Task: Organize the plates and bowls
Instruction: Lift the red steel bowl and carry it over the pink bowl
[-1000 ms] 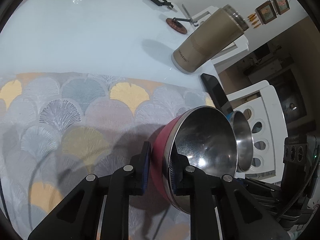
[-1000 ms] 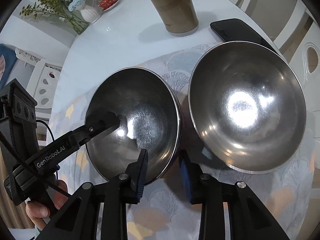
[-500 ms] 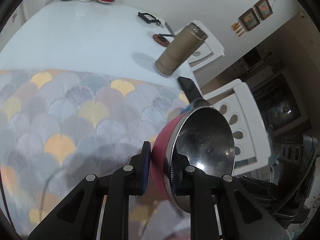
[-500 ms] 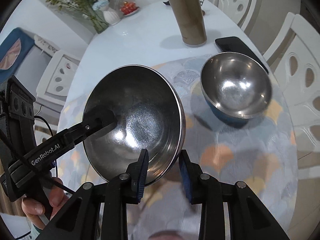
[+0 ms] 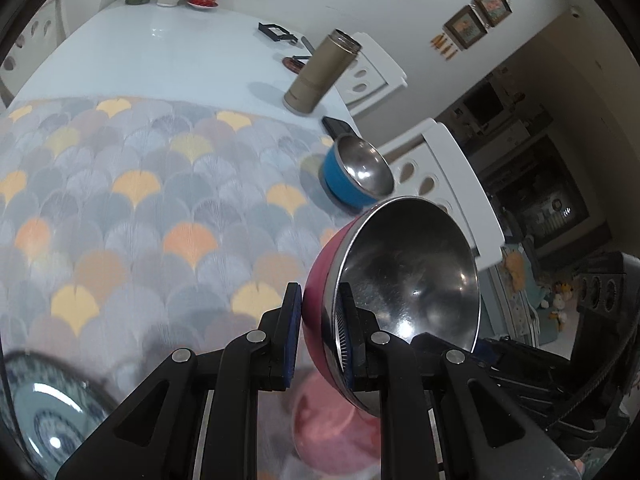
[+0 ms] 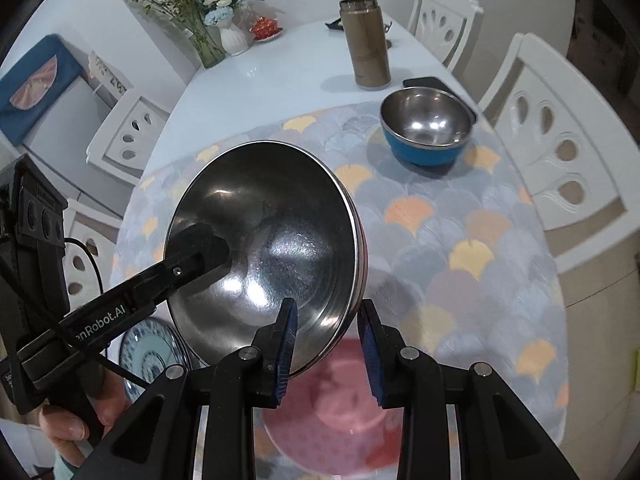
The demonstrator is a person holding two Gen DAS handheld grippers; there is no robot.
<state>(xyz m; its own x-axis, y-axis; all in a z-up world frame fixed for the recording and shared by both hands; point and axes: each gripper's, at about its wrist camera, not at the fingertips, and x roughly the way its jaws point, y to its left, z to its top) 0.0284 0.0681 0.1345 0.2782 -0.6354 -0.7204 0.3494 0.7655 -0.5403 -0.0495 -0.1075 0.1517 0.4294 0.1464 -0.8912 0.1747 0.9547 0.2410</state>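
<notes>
Here: red bowl (image 5: 400, 280) pinched by left gripper (image 5: 318, 332), aloft | right gripper (image 6: 326, 344) loosely astride rim, grip unclear | blue bowl (image 6: 426, 128), plates (image 6: 152, 352) unstacked.

We've got the left gripper (image 5: 318, 334) clamped tight, one pad on each side of a rim, pointing steeply down. Our right gripper (image 6: 328, 344) has its jaws a bit apart, straddling the same rim from the other side. Left hand (image 6: 76, 420) wraps the handle.
</notes>
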